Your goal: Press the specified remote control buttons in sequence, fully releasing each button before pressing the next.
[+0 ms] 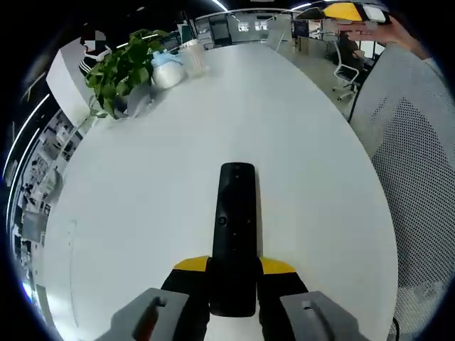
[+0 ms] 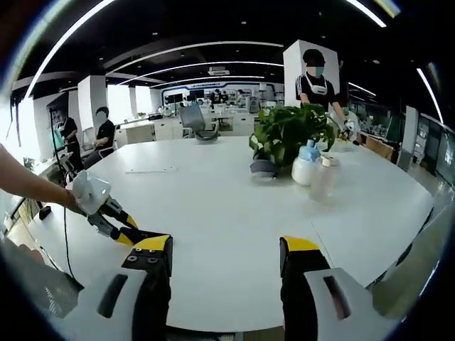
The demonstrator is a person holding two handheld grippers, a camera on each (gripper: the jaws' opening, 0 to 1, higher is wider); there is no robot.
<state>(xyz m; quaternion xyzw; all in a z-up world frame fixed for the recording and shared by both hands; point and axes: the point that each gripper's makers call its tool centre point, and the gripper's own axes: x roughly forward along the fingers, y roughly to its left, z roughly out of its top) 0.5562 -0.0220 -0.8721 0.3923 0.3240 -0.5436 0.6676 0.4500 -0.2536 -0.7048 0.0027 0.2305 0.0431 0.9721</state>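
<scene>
So the left gripper [image 1: 233,288] has its yellow-tipped jaws clamped on the near end of the remote [image 1: 235,234], a slim matte-black bar lying flat on the smooth white table [image 1: 142,213] and pointing away. The right gripper [image 2: 227,263] hangs above the table with jaws spread wide, holding nothing, well apart from the remote. My guess: the holding part's sorted, but no button press is happening right now and I can't tell if any are done. Further back sit a leafy green potted plant [image 2: 288,135] and a white plastic bottle [image 2: 307,165] beside it.
</scene>
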